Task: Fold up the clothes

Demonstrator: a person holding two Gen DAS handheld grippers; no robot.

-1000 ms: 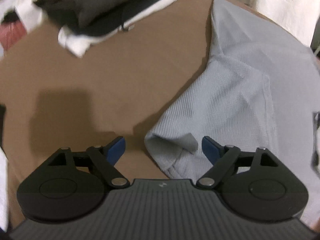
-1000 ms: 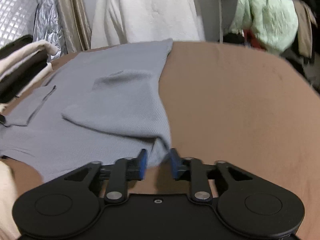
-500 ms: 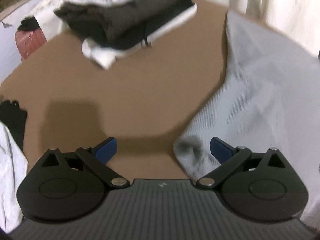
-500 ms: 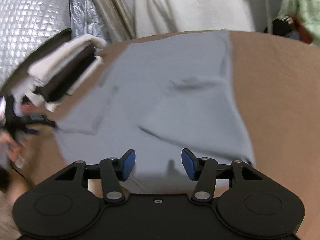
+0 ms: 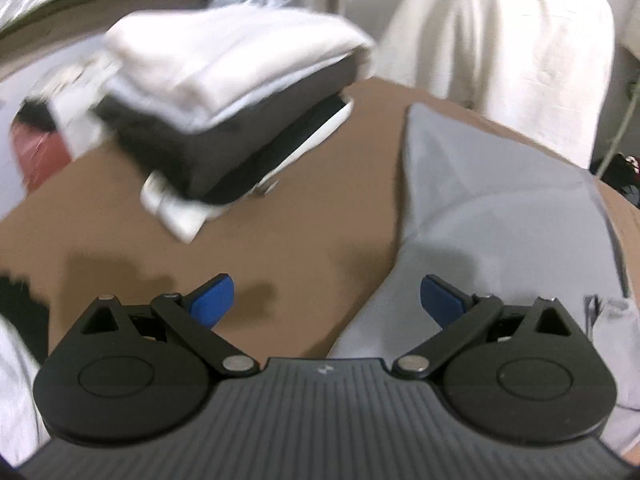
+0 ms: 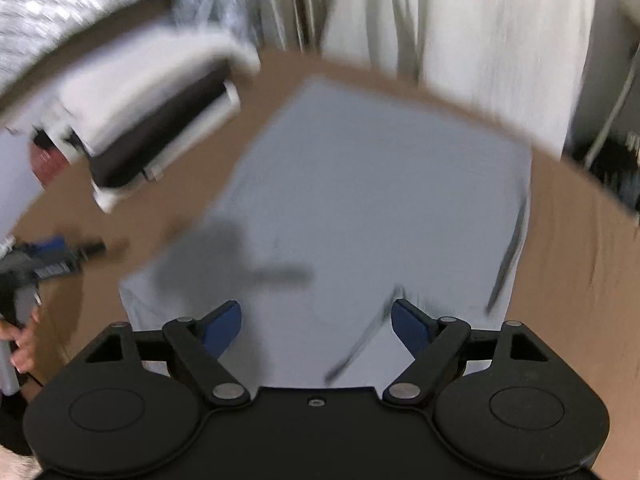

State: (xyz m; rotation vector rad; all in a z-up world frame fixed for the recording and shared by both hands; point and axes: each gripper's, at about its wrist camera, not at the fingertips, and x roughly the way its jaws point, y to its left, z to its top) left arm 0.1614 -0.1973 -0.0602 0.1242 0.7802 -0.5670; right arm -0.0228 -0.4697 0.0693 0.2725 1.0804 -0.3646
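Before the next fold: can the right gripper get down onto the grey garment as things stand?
Probably yes. The right gripper hangs open and empty over the grey garment, which lies flat on the brown surface. Nothing lies between them; the folded pile sits off to the side.

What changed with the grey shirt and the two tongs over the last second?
The right tongs let go of the grey shirt: their jaws have just been opening and nothing is between them; both sleeves now lie folded in. The left tongs opened wider and lifted off the cuff. The stack of folded clothes and brown table stayed put.
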